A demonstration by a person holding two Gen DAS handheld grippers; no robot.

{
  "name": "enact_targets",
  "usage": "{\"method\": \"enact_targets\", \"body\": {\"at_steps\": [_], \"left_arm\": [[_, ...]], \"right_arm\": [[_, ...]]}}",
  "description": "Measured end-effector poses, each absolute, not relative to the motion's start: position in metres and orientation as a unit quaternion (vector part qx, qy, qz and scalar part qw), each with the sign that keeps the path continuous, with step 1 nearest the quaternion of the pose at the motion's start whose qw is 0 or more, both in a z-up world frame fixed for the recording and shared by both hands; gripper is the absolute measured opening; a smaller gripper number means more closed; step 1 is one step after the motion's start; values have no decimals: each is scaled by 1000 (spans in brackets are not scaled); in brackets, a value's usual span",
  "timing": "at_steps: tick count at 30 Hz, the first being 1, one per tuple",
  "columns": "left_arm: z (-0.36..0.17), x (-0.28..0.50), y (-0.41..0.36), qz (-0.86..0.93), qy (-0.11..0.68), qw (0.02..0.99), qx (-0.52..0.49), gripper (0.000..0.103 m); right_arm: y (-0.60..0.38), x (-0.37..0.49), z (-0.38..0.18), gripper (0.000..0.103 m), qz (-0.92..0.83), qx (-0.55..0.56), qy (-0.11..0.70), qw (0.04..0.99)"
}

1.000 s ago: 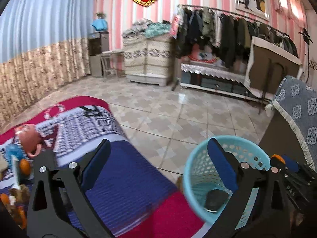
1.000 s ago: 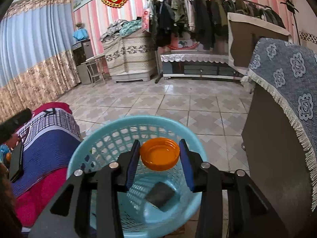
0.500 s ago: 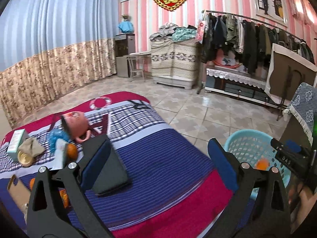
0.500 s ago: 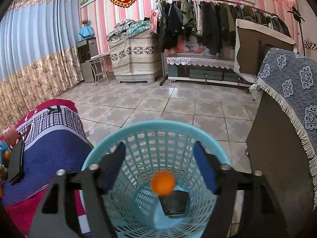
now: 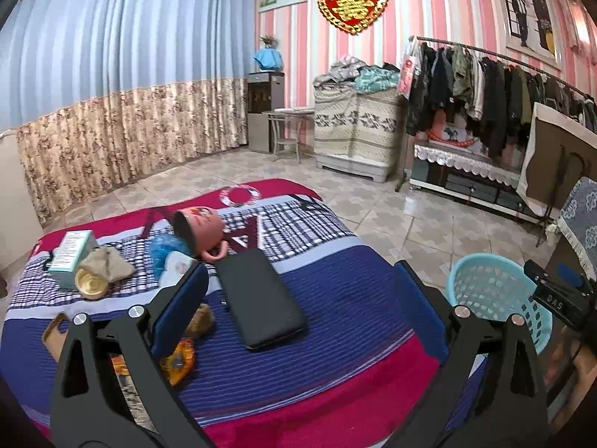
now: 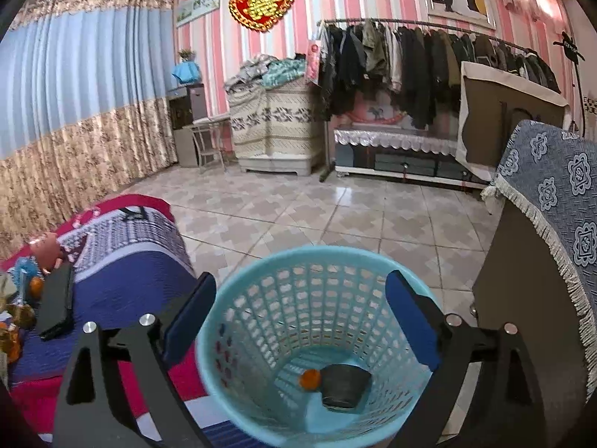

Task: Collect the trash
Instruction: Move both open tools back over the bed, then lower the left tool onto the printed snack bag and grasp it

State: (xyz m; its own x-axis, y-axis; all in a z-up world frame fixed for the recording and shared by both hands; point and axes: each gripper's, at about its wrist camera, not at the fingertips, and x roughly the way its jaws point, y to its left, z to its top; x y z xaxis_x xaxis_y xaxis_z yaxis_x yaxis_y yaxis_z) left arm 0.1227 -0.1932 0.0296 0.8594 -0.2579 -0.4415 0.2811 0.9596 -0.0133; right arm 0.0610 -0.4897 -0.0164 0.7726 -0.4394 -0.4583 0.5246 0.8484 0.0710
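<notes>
Left wrist view: left gripper [image 5: 298, 291], jaws wide and empty, above the bed [image 5: 335, 336] beside a black case [image 5: 261, 298]. Right wrist view: right gripper [image 6: 300, 313], jaws opening with nothing between them, over the basket [image 6: 238, 298]; orange cap [image 6: 310, 379] lies inside on its floor.

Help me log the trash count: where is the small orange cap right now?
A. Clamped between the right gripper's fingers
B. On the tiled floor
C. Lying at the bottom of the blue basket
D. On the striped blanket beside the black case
C: the orange cap lies on the blue basket's floor beside a dark object, below the right gripper, whose opening jaws hold nothing.
</notes>
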Motion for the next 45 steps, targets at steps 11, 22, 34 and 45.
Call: {"method": "enact_targets", "body": {"at_steps": [11,22,34,45], "left_arm": [[48,99,-127,-90,204,975,15,97],[36,87,-55,-27,218,976,7,97],[5,87,-9,10,244,970,-9,97],[-14,84,2,22,260,965,-7,97]], "right_arm": [[-420,61,2,96,-179,82,200,960],[-346,79,0,98,-110,26,208,972],[-314,88,-11,98,-83,-11,229,970],[-308,94,-14,98,-73,-6,234,970]]}}
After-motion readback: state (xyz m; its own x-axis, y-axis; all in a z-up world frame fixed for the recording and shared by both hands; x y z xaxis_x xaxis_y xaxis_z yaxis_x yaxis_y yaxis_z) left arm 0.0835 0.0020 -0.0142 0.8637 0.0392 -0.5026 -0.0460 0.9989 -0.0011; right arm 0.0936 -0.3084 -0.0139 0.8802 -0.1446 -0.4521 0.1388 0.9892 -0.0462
